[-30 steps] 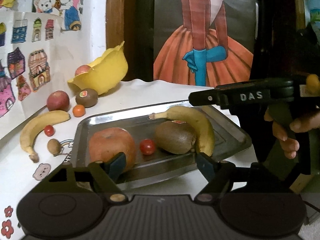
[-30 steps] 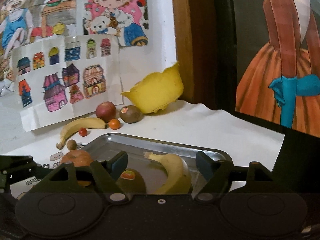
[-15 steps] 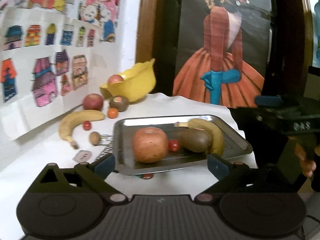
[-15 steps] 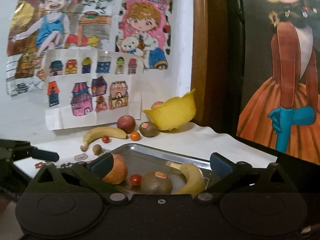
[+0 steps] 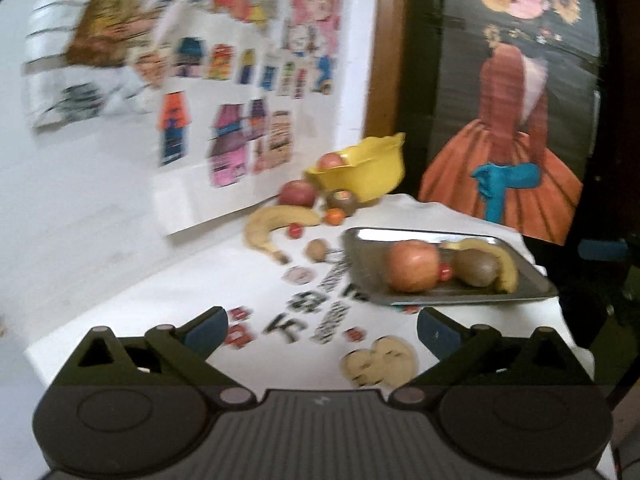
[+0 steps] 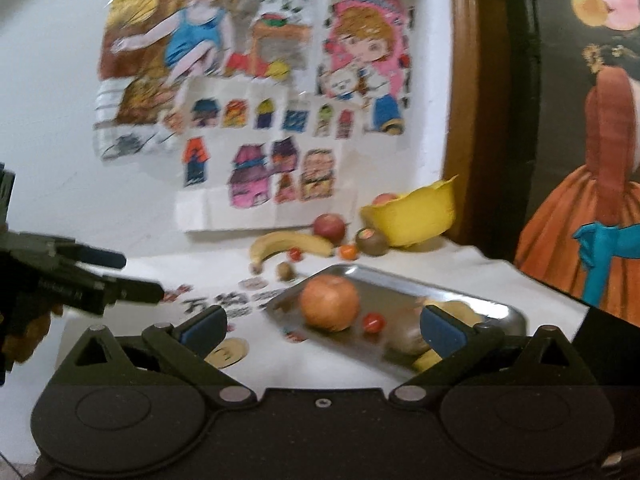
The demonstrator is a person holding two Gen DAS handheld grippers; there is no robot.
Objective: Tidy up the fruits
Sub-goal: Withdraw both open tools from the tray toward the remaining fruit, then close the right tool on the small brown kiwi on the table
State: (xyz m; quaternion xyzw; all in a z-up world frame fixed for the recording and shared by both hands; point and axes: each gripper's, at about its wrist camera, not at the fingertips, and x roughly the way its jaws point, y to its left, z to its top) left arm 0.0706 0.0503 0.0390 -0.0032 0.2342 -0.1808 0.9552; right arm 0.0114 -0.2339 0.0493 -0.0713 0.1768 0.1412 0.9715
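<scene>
showing only in the right wrist view, the left hand-held gripper [image 6: 120,276] hangs open.

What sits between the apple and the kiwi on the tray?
A small red cherry tomato lies between the apple and the kiwi on the metal tray, seen in the left wrist view.

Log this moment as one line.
left gripper: open, empty | right gripper: open, empty | metal tray: apple, kiwi, banana
</scene>
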